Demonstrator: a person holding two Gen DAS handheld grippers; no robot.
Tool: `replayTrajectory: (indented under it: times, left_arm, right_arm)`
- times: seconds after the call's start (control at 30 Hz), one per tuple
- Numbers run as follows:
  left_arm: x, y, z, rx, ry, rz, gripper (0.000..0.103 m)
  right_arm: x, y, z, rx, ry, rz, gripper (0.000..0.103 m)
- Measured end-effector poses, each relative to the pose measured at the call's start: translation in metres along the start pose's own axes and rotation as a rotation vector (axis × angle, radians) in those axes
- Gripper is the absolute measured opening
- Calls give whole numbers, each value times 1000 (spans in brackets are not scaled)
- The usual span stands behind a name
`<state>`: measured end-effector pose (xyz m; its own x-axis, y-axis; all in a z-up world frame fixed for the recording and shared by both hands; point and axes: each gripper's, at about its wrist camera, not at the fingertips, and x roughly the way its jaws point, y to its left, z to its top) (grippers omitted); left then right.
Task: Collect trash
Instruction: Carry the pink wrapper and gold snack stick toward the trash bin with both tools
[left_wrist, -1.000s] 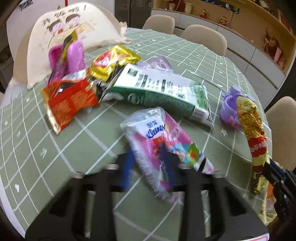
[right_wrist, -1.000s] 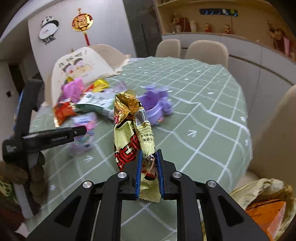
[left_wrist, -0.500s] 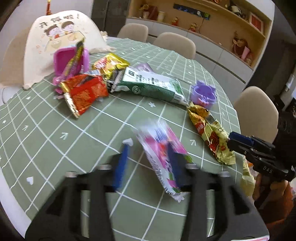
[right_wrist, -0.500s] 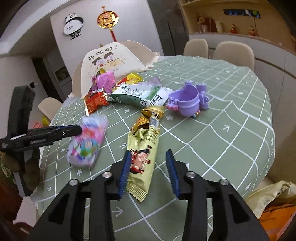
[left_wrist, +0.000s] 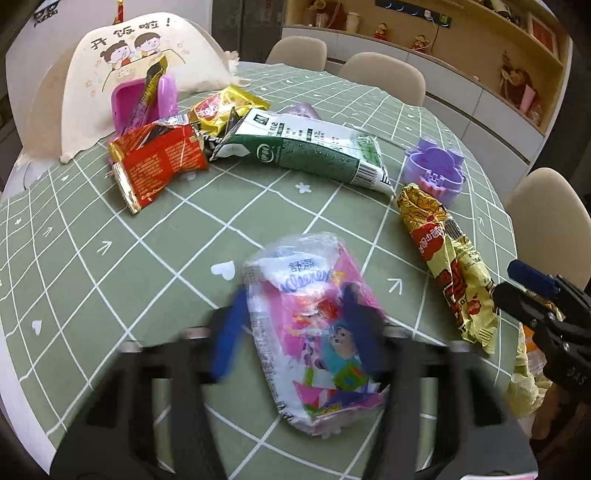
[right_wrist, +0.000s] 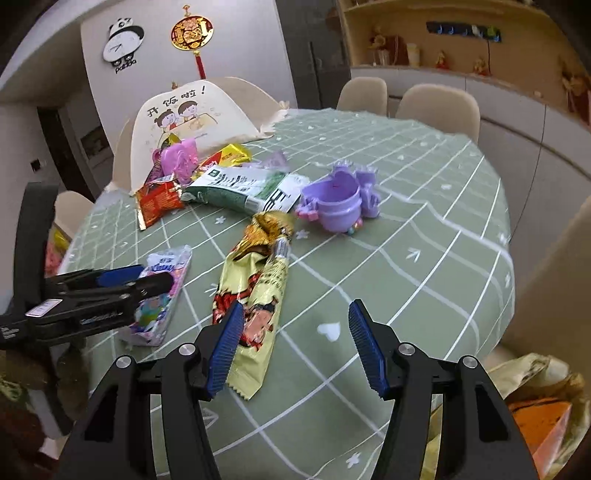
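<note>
Both grippers over loose wrappers, nothing pinched.

My left gripper (left_wrist: 295, 325) straddles the pink-and-white plastic tissue pack (left_wrist: 314, 325) on the green checked tablecloth (left_wrist: 92, 266), fingers spread. Right gripper (right_wrist: 297, 345) gapes wide; crinkled yellow snack wrapper (right_wrist: 255, 291) lies by its left finger. Slick film may squirt out off-centre.

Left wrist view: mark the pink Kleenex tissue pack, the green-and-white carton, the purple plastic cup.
Pink Kleenex tissue pack (left_wrist: 314, 325), left wrist view, middle.
Green-and-white carton (left_wrist: 306, 147), left wrist view, printed side.
Purple plastic cup (left_wrist: 436, 173), left wrist view, rim.
</note>
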<state>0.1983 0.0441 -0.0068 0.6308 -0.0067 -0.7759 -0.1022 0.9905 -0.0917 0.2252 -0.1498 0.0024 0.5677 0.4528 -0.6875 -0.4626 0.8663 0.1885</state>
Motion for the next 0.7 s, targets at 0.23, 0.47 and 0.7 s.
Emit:
replayTrajectory:
  times: [0.23, 0.47, 0.7]
  left_arm:
    - [-16, 26, -9, -28, -14, -46, 1]
    - [-36, 50, -12, -36, -39, -59, 1]
    - [-41, 54, -14, -38, -45, -73, 1]
  right_arm:
    - [6, 11, 11, 3, 25, 60, 56]
    - [36, 23, 24, -46, 36, 7, 56]
    - [57, 23, 27, -17, 113, 81, 21]
